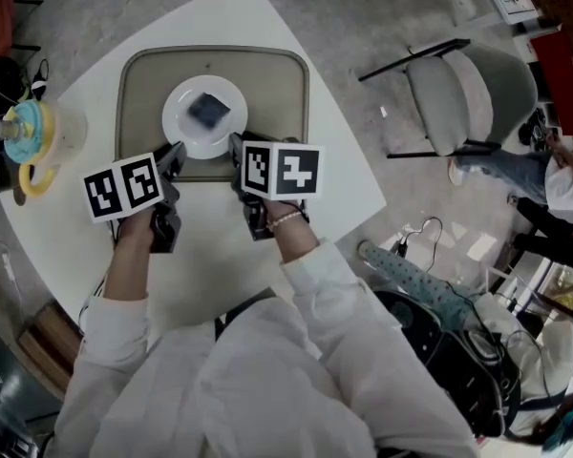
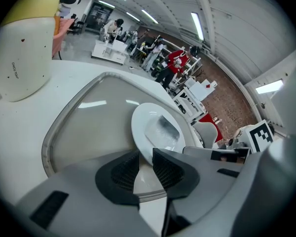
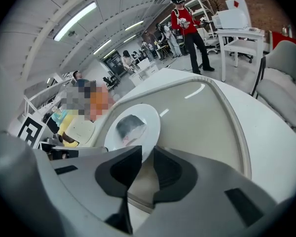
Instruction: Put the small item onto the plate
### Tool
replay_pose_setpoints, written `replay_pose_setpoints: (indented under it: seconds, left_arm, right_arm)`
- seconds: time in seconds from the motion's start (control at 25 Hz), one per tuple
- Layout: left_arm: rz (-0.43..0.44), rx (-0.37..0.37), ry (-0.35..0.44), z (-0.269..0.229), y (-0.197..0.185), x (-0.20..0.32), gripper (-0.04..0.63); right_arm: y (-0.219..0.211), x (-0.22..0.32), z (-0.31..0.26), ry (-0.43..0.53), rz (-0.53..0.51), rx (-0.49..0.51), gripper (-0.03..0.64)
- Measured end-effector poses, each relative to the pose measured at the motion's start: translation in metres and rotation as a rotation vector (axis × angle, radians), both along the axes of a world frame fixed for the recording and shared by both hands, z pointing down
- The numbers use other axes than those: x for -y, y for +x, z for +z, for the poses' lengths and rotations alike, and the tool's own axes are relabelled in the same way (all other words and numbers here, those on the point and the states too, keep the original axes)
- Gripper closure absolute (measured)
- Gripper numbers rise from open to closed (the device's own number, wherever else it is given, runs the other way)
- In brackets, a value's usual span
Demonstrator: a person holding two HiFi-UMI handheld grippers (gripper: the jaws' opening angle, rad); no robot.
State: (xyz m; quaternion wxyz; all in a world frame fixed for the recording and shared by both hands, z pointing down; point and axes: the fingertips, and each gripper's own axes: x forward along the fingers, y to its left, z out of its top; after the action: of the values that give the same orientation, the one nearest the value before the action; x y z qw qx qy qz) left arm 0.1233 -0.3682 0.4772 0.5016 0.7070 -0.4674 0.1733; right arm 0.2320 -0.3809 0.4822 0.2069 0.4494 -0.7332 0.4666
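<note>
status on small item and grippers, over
Jaws slightly apart, empty: left gripper, right gripper, at near rim of plate. Plate holds small item. Nothing in the way.

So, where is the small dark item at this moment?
In the head view, the small dark item lies in the middle of the white plate, on the beige tray at the far side of the white table.

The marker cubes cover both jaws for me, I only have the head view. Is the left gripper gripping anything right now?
Observer: No. In its own view the left gripper has its jaws apart; the plate rim shows in the gap, seemingly untouched.
Operator: And the right one?
Observer: The right gripper is open as well, with mostly tray showing between its jaws.
Operator: What does the thing on that plate look like up close?
Observer: The small item looks see-through at its edges and dark inside, like a wrapped packet.
</note>
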Motion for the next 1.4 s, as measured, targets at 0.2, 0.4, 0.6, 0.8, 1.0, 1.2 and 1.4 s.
replay_pose_setpoints:
  seconds: [0.2, 0.4, 0.6, 0.8, 1.0, 1.2, 1.4]
  left_arm:
    - [0.026, -0.008, 0.004, 0.001, -0.004, 0.000, 0.520]
    - [0.021, -0.015, 0.004, 0.001, -0.005, -0.002, 0.518]
    - [0.015, -0.007, 0.009, -0.001, -0.006, -0.006, 0.518]
    - [0.009, -0.008, 0.013, -0.001, -0.010, -0.011, 0.518]
    - [0.031, -0.014, 0.040, -0.008, -0.007, -0.017, 0.520]
    - [0.064, -0.033, 0.119, -0.038, -0.011, -0.032, 0.520]
    - [0.122, -0.125, 0.219, -0.076, -0.013, -0.057, 0.527]
  right_arm:
    - [-0.003, 0.000, 0.000, 0.030, -0.014, -0.032, 0.552]
    - [-0.005, -0.009, -0.006, 0.031, -0.019, -0.014, 0.552]
    - [-0.009, -0.017, -0.013, 0.045, -0.032, 0.010, 0.553]
    - [-0.013, -0.022, -0.026, 0.088, -0.043, 0.045, 0.554]
    - [-0.015, -0.027, -0.044, 0.134, -0.033, 0.129, 0.556]
    - [-0.032, -0.048, -0.073, 0.207, -0.055, 0.207, 0.572]
    - [-0.047, -0.076, -0.104, 0.301, -0.078, 0.228, 0.584]
